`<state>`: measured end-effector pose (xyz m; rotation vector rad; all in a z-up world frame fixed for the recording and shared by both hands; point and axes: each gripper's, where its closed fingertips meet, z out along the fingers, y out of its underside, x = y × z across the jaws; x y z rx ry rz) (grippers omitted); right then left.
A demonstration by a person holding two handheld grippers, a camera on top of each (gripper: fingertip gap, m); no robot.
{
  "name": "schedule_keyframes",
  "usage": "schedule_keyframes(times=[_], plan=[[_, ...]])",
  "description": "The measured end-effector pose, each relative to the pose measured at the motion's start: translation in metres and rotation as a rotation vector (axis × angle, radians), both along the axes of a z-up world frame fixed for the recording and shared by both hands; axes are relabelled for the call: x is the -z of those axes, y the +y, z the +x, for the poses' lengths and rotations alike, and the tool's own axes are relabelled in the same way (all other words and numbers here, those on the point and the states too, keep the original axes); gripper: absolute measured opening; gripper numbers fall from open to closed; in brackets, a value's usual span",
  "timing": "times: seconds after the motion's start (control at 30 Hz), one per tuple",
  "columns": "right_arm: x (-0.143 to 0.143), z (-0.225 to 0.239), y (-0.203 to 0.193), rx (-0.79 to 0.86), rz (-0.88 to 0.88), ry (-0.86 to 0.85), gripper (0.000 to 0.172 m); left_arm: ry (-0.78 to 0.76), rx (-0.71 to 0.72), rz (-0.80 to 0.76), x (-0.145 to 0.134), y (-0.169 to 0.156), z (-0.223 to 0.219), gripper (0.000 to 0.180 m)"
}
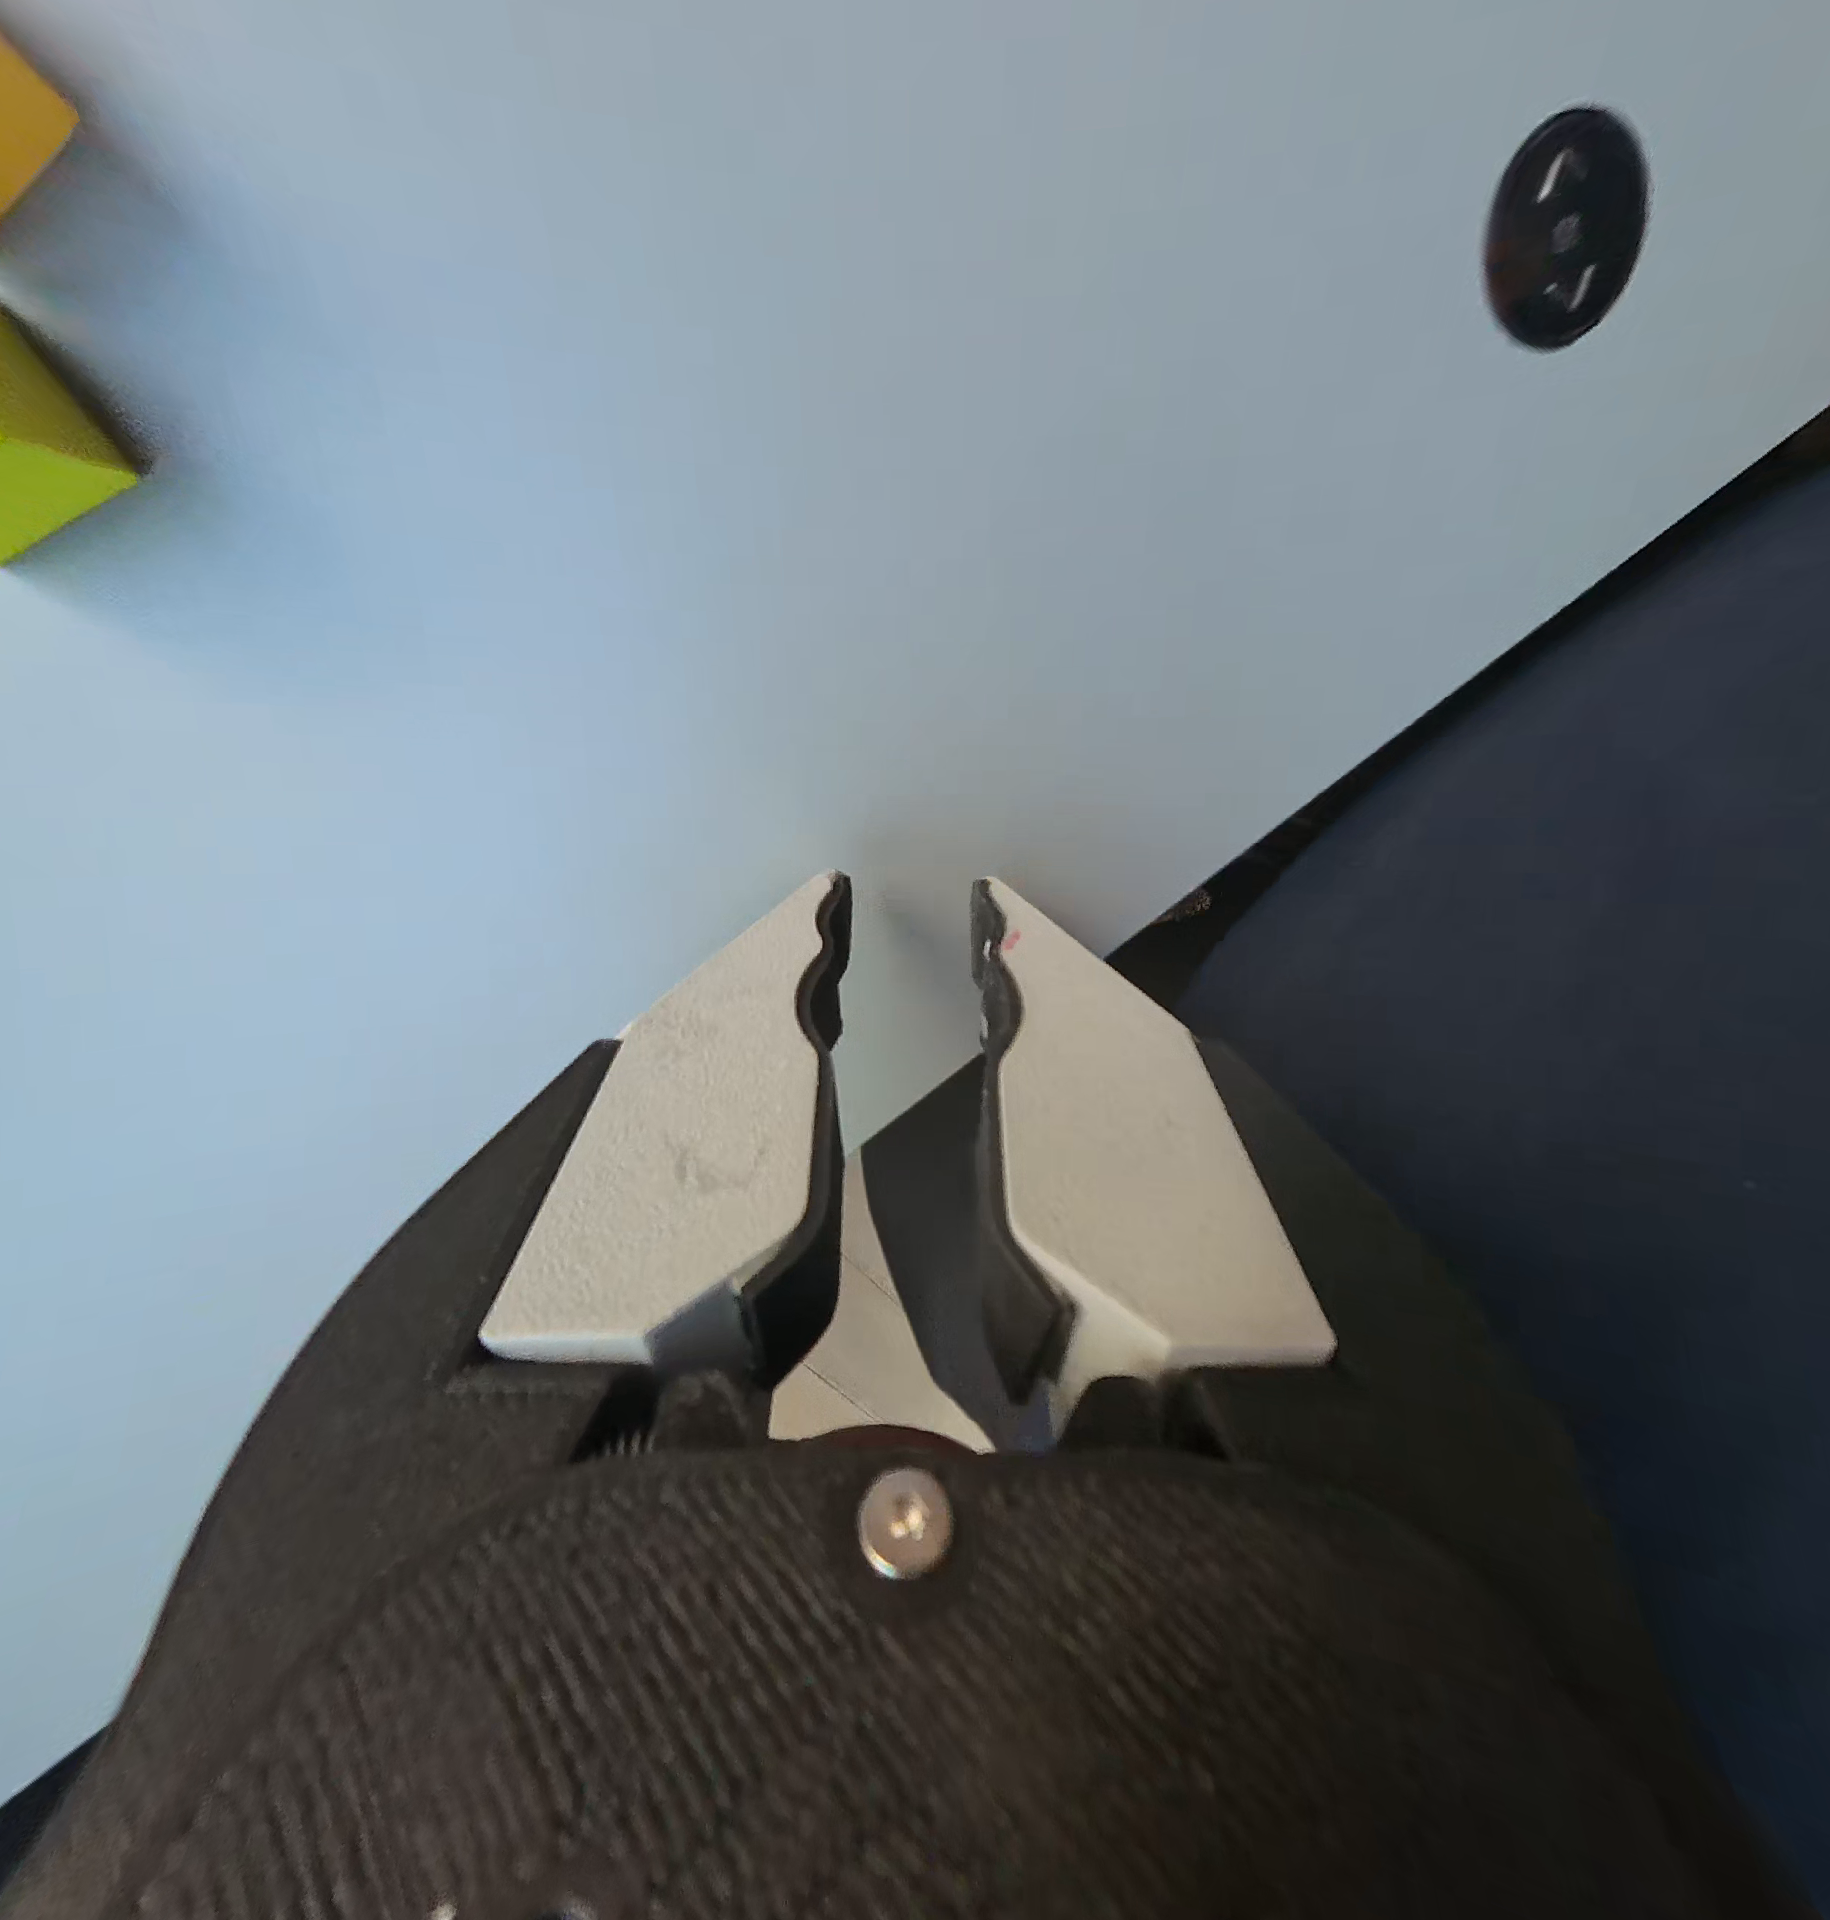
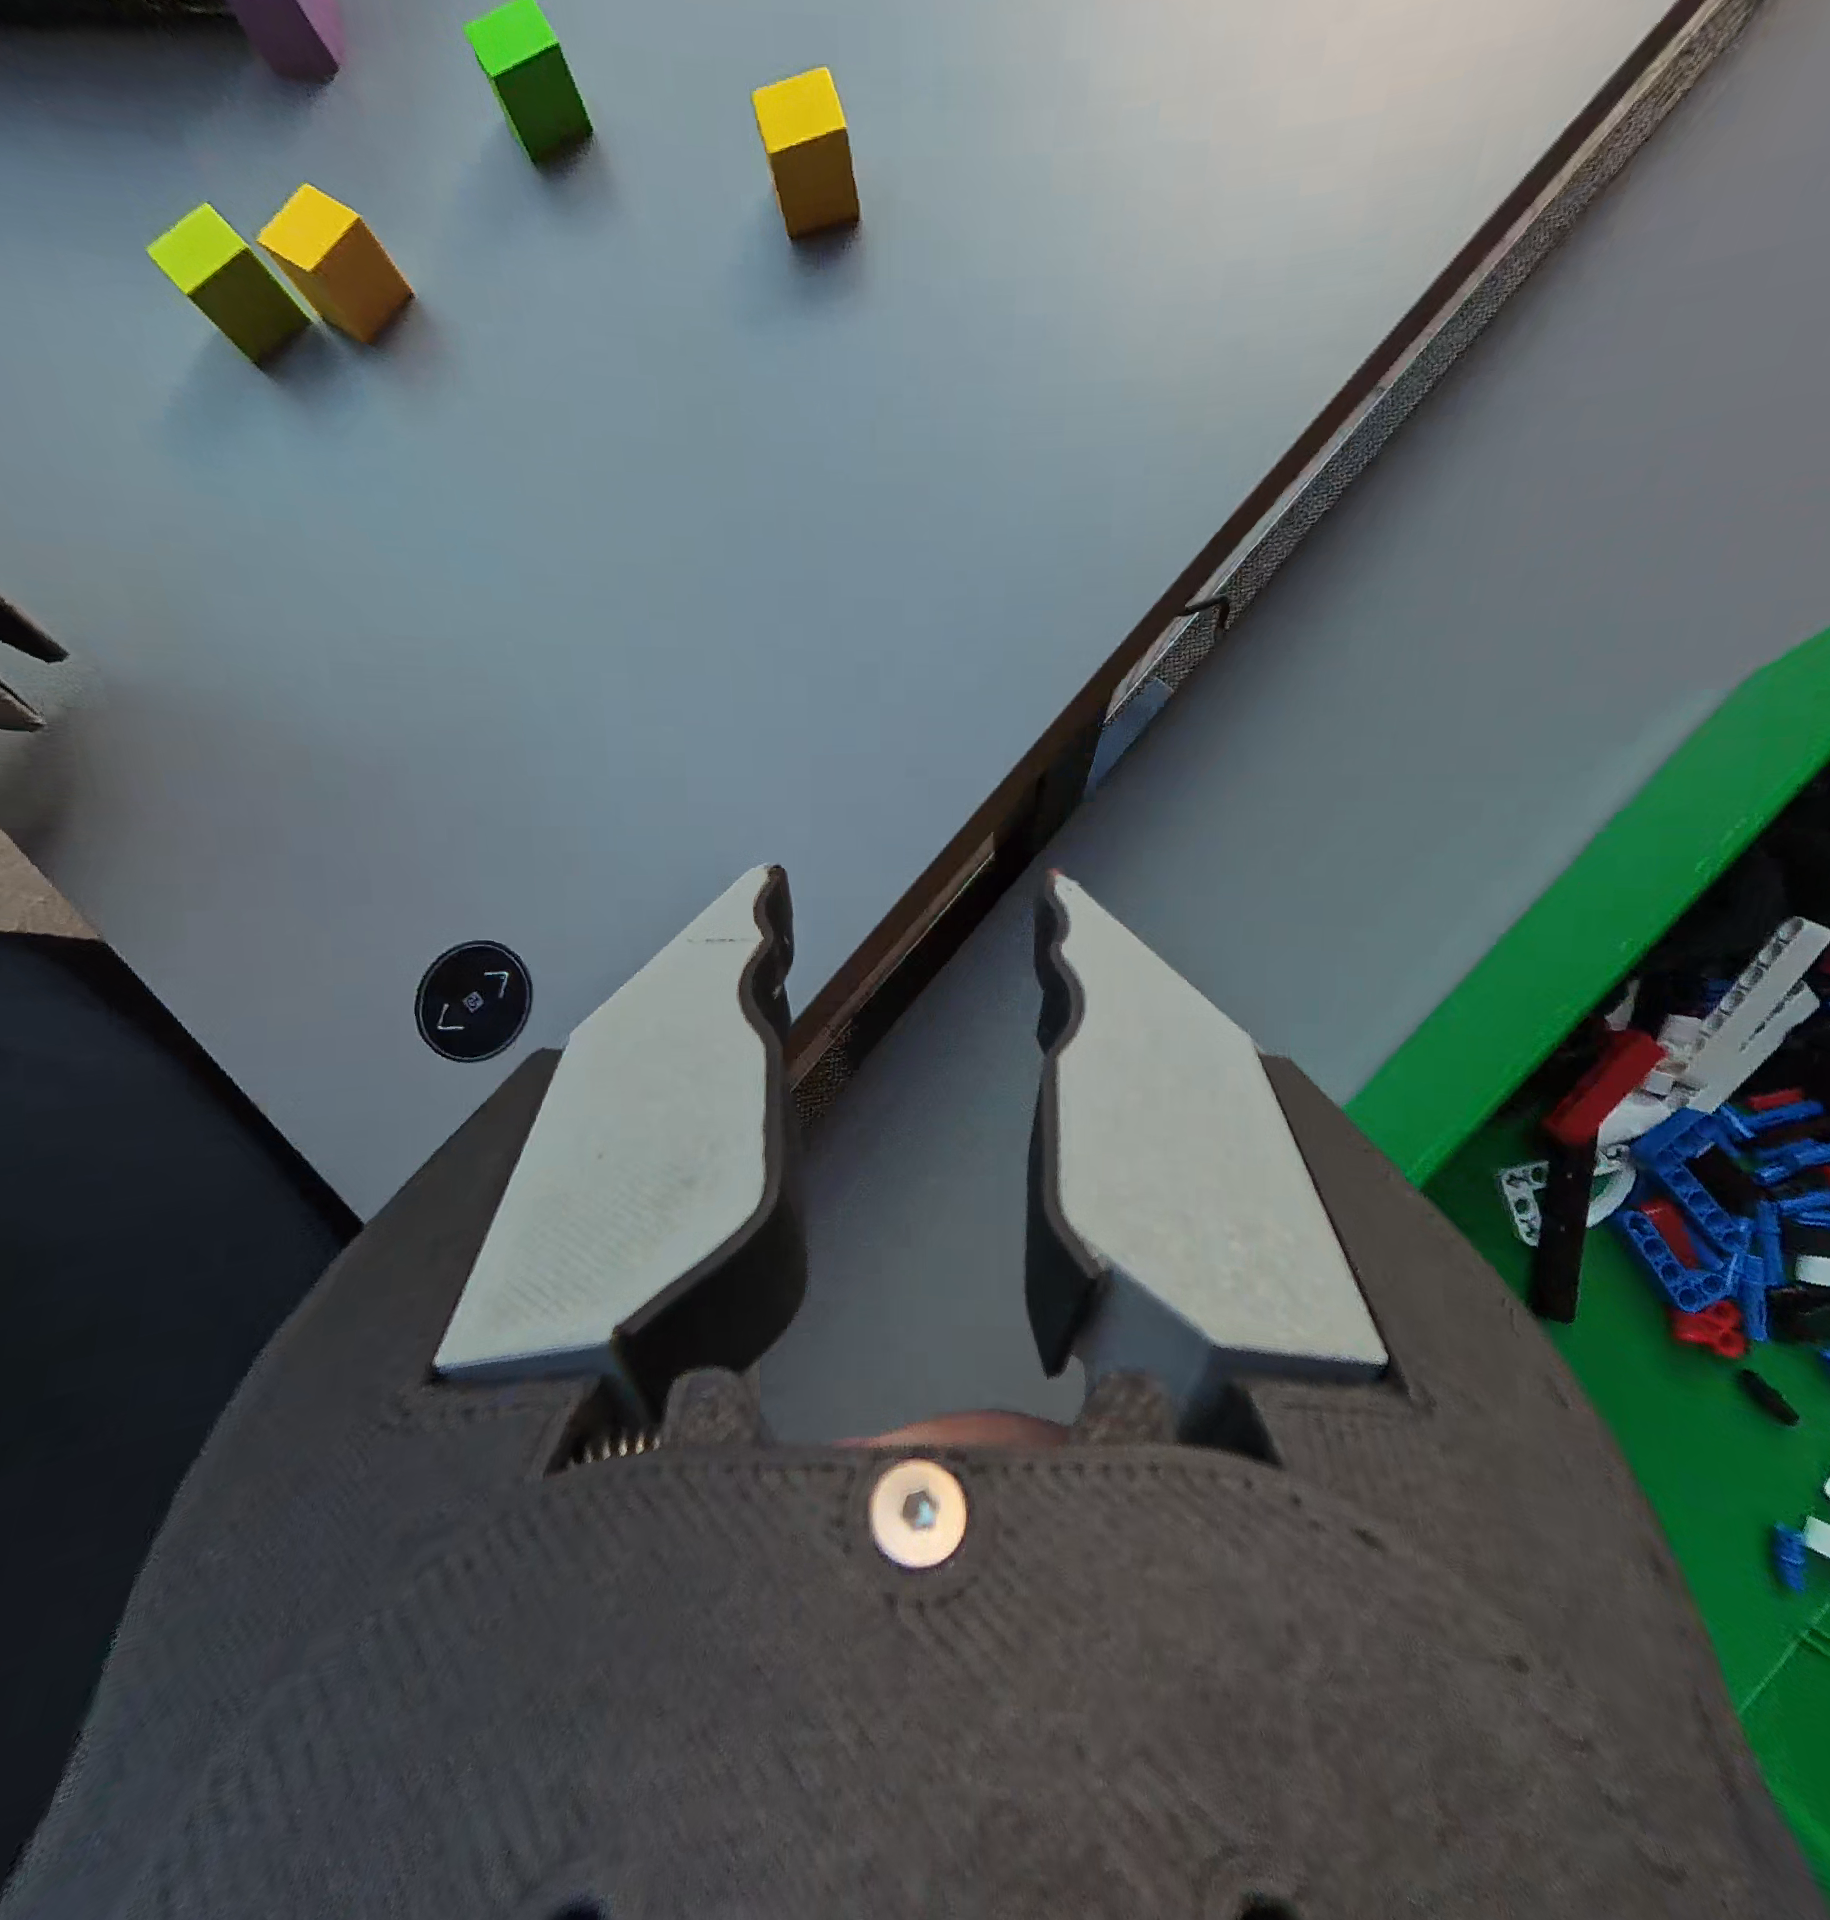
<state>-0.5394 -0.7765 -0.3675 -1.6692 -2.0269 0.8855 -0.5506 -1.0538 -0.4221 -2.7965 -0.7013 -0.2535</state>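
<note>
Left gripper: your jaws stand narrowly apart, bare, over the pale table.
Right gripper: your jaws gape wide, bare, above the table gap.

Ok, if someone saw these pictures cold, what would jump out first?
Probably the green bin of mixed building-toy pieces at the right, beside the open, empty right gripper. Then the coloured blocks standing upright on the far table: lime, two yellow, green.
</note>
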Motion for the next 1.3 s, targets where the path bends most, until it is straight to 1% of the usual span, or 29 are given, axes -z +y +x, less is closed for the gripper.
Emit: schedule_keyframes(times=[0.03,0.13,0.17,0.2,0.23,0.3,0.4,0.5,0.6,0.67,0.73,0.77,0.83,0.9,0.97,1.13,1.3], plan=[[0.000,0.001,0.006,0.000,-0.013,0.001,0.043,0.006,0.000,0.003,-0.003,0.005,0.001,0.021],[-0.003,0.001,0.021,-0.005,-0.019,0.014,0.027,0.016,0.018,-0.012,-0.004,0.012,0.004,0.021],[-0.005,0.001,0.025,-0.003,-0.018,0.019,0.018,0.015,0.022,-0.018,-0.003,0.013,0.005,0.021],[-0.007,0.000,0.027,-0.001,-0.020,0.022,0.004,0.013,0.023,-0.020,-0.002,0.014,0.005,0.021],[-0.009,0.000,0.028,-0.002,-0.027,0.027,0.000,0.010,0.023,-0.019,-0.002,0.015,0.006,0.021],[-0.009,0.000,0.025,-0.009,-0.045,0.010,0.000,0.007,0.027,-0.010,-0.001,0.017,0.005,0.021],[-0.010,0.000,0.020,0.000,-0.023,0.006,0.000,0.006,0.047,0.003,0.002,0.016,0.004,0.021],[-0.013,0.000,0.008,0.013,-0.025,-0.001,0.001,0.007,0.062,0.024,0.003,0.014,0.001,0.021],[-0.012,0.000,-0.017,-0.025,-0.066,-0.044,0.009,-0.016,0.066,0.047,0.008,0.008,0.000,0.021],[-0.013,-0.002,-0.032,-0.045,-0.074,-0.066,0.015,-0.017,0.074,0.083,0.009,0.005,-0.001,0.015],[-0.016,-0.005,-0.046,-0.054,-0.067,-0.074,0.018,-0.032,0.095,0.098,0.009,0.002,-0.002,0.012],[-0.017,-0.006,-0.053,-0.058,-0.064,-0.076,0.016,-0.034,0.110,0.103,0.009,0.001,-0.003,0.012],[-0.019,-0.006,-0.068,-0.076,-0.072,-0.074,0.001,-0.025,0.139,0.113,0.010,-0.001,-0.005,0.009],[-0.018,-0.005,-0.082,-0.084,-0.085,-0.088,0.001,-0.018,0.161,0.123,0.010,-0.002,-0.006,0.007],[-0.016,-0.004,-0.094,-0.088,-0.097,-0.106,0.001,-0.005,0.178,0.124,0.010,-0.003,-0.007,0.010],[-0.016,-0.002,-0.109,-0.097,-0.095,-0.105,0.004,0.100,0.202,0.110,0.008,-0.005,-0.020,0.032],[-0.016,-0.002,-0.110,-0.104,-0.091,-0.102,0.004,0.133,0.216,0.083,0.010,-0.009,-0.028,0.033]])
